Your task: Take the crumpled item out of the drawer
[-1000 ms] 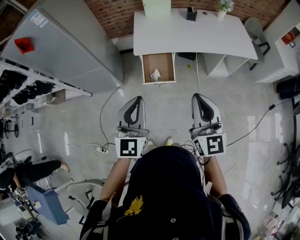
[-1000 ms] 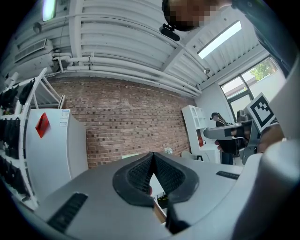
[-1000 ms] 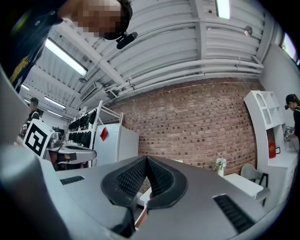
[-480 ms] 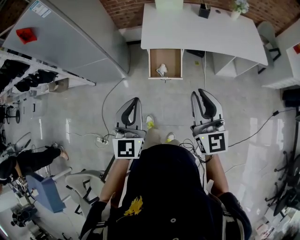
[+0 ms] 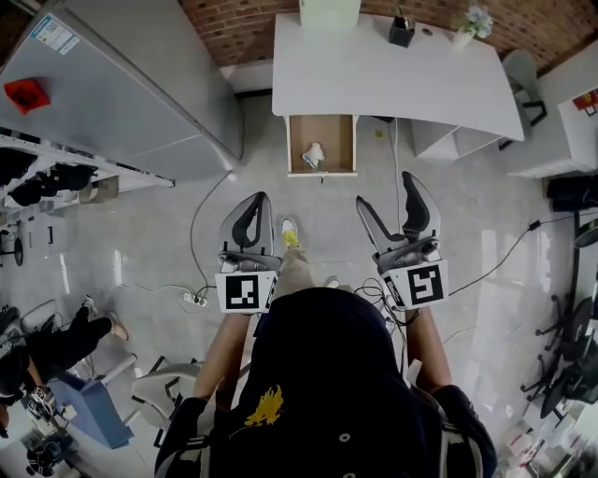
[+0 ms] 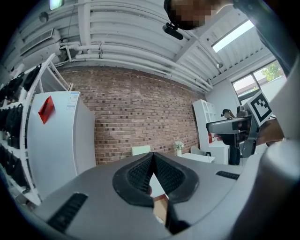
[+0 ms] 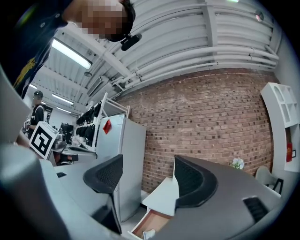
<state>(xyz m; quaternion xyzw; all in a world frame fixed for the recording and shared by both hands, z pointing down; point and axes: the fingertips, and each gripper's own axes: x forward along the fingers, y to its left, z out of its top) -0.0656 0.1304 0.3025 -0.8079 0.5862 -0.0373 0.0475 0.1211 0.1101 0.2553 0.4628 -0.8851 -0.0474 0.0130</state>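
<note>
Stands on a pale shiny floor point(image 5: 159, 224), facing a white bench point(image 5: 392, 75) set against a brick wall point(image 5: 234, 23), well apart from it. Holds a gripper in each hand, both pointing level toward the bench.

Carries the left gripper point(image 5: 256, 198) point(image 6: 153, 155) with jaws pressed together at the tips, nothing pinched between them. Carries the right gripper point(image 5: 385, 189) point(image 7: 146, 164) with jaws spread wide, just opened, nothing between them but air.

Looks at a wooden drawer point(image 5: 322, 174) point(image 7: 152, 220) pulled out from under the left part of the bench. Finds the crumpled item point(image 5: 314, 155) point(image 7: 148, 234), white, lying inside that drawer toward its front half, well apart from both grippers. Catches drawer and item low down between the spread jaws in the right gripper view.

Sees a tall grey fridge point(image 5: 121, 84) left of the bench, a small plant point(image 5: 475, 19) and a black holder point(image 5: 403, 33) at the bench's back edge, a power strip point(image 5: 194, 299) with cables on the floor to the left, and a yellow shoe point(image 5: 288, 229) between the grippers.
</note>
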